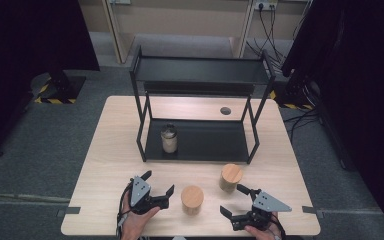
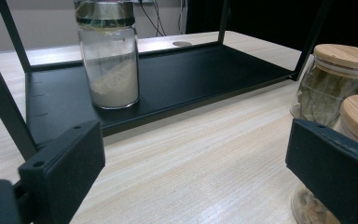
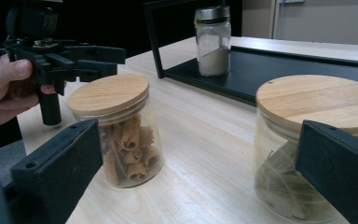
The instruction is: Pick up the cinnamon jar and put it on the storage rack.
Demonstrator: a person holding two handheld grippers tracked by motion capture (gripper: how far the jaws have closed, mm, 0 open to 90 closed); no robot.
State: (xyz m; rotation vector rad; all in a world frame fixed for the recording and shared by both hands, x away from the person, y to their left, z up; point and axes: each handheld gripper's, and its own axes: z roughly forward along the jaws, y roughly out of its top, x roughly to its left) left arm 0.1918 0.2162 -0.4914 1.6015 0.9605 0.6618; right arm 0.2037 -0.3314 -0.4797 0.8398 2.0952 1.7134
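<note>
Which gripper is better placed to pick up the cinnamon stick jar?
Left. The left gripper is open and sits right beside the cinnamon stick jar, jaws pointing toward it. The right gripper is nearer the bay leaf jar.

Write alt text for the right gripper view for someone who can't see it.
Two glass jars with wooden lids stand on a light wooden table between open black jaws: a cinnamon stick jar at left, a dried leaf jar at right. Behind, a hand holds the left gripper, and a powder jar stands on a black shelf.
</note>
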